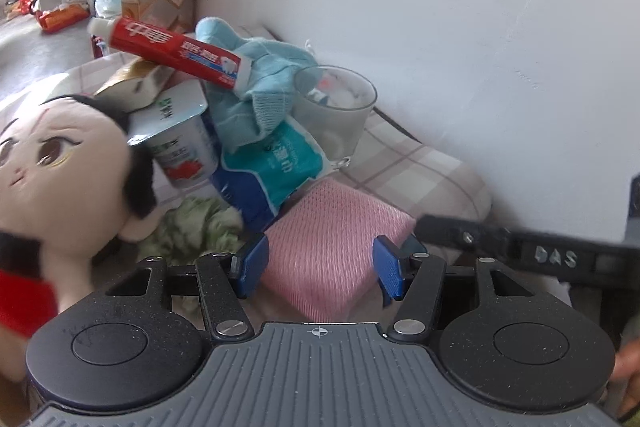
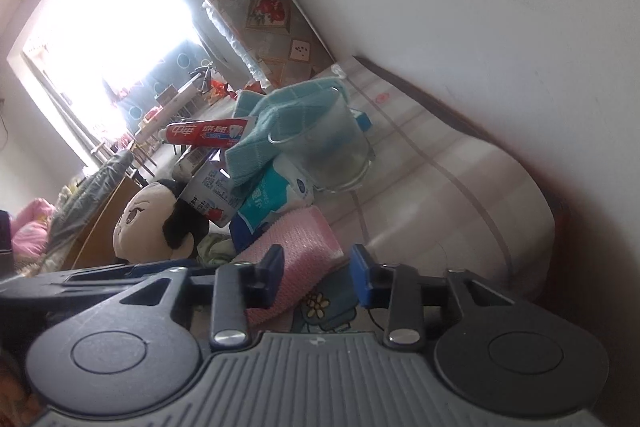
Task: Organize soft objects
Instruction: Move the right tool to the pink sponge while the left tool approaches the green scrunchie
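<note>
Left gripper (image 1: pixel 318 267) fingers spread, straddling one pink sponge (image 1: pixel 336 247); right gripper (image 2: pixel 318 277) fingers also spread, beside one doll (image 1: pixel 60 163), one glass (image 1: pixel 336 107).

A red toothpaste tube (image 1: pixel 168 51) lies tilted across the top of the pile. A yogurt cup (image 1: pixel 180 139) sits tipped below it, beside a blue-and-white packet (image 1: pixel 276 167). A clear glass (image 1: pixel 336 107) stands near the white wall (image 1: pixel 460 27) on a checked bed cover (image 1: pixel 404 163).

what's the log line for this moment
left gripper: open, around pink sponge | right gripper: open, near sponge | doll: untouched
</note>
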Tool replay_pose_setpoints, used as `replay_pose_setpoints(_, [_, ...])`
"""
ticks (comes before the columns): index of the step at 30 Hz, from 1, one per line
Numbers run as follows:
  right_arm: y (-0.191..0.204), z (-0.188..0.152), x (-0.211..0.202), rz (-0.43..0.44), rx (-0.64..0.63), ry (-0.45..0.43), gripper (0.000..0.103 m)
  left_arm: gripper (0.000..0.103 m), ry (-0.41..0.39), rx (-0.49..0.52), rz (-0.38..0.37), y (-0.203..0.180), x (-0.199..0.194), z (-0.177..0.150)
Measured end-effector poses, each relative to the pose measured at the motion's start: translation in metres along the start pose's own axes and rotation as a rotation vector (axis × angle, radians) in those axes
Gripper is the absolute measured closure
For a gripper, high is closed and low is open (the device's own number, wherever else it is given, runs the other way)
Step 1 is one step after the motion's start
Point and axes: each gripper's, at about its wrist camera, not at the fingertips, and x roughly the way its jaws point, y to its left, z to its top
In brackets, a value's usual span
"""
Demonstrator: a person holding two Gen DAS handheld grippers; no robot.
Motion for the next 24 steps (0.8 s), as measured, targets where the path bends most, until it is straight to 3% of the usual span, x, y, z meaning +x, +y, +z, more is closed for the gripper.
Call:
replay_pose_setpoints(7, [-0.02,-0.005,-0.004,0.038,0.074,0.004,0.069,0.044,0.07,-0.073,-0.021,0.014,0.037,0.016])
replay_pose_setpoints(14, [-0.036,-0.014,-0.008,0.055,0.13,0.017,0.069,0.043,0.1,-0.16,-0.041,0.025,0.045,0.029])
replay_pose_setpoints(18, [-0.034,-0.014,-0.005,0.075,0.136,0.028,0.069,0.041,0.116,-0.191,-0.062,0.026,0.038,0.025])
replay_pose_setpoints(24, [-0.033,-0.012,0.0,0.106,0.152,0.044,0.068,0.041,0.154,-0.292,-0.163,0.035,0.031,0.004])
